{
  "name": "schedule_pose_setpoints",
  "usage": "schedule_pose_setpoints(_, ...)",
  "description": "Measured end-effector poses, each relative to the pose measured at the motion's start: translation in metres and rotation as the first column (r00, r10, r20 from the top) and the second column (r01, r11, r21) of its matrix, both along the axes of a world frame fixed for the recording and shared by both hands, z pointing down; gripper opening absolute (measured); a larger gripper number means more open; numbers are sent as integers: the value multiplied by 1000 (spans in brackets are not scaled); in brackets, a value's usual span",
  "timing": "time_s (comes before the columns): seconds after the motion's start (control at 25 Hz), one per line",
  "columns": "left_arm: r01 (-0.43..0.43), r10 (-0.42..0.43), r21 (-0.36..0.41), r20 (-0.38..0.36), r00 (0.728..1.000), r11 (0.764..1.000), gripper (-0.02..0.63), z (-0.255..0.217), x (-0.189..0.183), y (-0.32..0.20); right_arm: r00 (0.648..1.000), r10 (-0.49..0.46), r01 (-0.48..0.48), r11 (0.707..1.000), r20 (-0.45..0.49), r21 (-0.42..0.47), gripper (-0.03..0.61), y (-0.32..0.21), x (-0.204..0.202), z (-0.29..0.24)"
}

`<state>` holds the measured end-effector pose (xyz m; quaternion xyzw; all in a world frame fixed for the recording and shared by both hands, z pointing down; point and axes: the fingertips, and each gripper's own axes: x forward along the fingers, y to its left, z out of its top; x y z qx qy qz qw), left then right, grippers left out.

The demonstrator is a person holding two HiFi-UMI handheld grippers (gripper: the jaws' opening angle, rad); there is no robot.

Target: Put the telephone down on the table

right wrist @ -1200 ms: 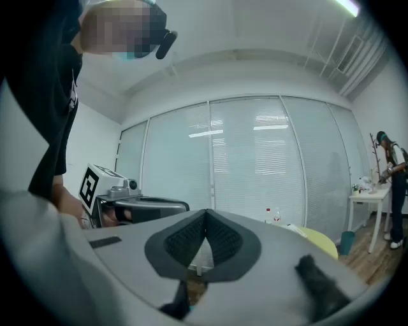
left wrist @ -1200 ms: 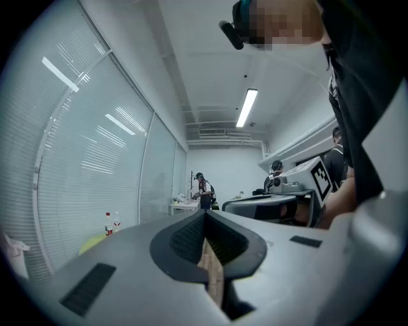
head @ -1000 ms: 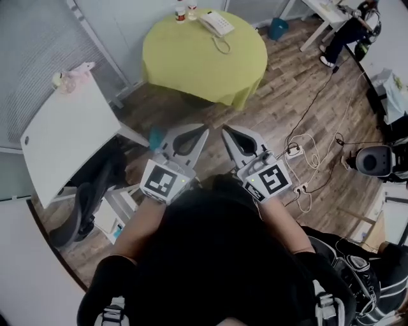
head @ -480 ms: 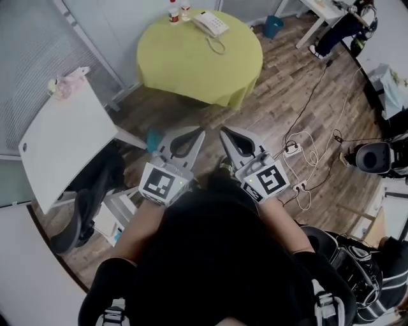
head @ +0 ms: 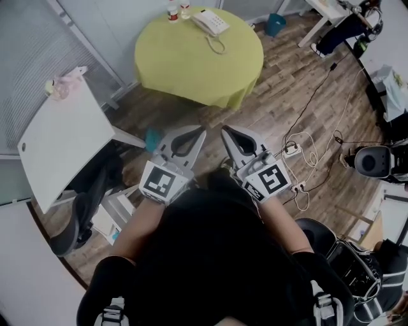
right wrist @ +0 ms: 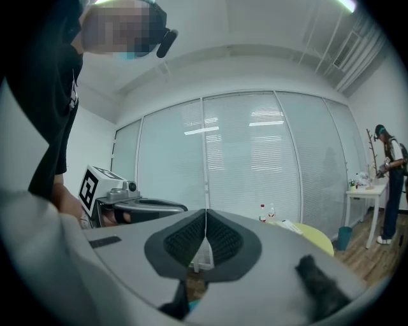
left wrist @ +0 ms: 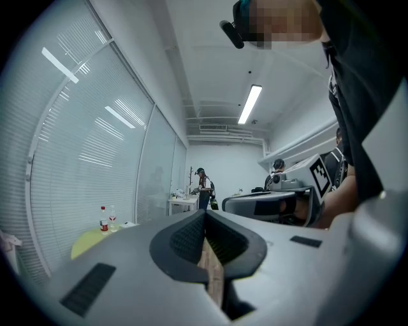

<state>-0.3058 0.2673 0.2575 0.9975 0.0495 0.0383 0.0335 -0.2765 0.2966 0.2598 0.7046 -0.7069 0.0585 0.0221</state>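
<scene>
A white telephone [head: 211, 21] with a coiled cord rests at the far edge of the round table under a yellow-green cloth [head: 191, 60]. It shows small in the right gripper view as the telephone [right wrist: 290, 223]. Both grippers are held close to the person's chest, far from the table and over the wooden floor. My left gripper [head: 203, 130] is shut with nothing in it, its tips meeting in the left gripper view [left wrist: 204, 212]. My right gripper [head: 224, 130] is likewise shut and empty, with the jaws closed in the right gripper view [right wrist: 205, 212].
Two small bottles [head: 178, 9] stand beside the telephone. A white tilted board [head: 60, 143] lies left. Cables and a power strip [head: 292, 150] run over the floor at right. A person [head: 347, 25] stands at a far desk, and a teal bin [head: 275, 25] sits behind the table.
The head view has shifted slightly, so the table sits a little higher and further left in frame. Both grippers keep their place and stay shut.
</scene>
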Motion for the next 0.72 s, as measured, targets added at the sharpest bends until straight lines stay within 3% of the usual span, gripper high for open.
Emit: schedule_pose_setpoints(0.72, 44, -44, 10, 26, 999, 999, 13, -3, 107, -10, 998, -69, 69, 998, 3, 3, 18, -16, 104, -1)
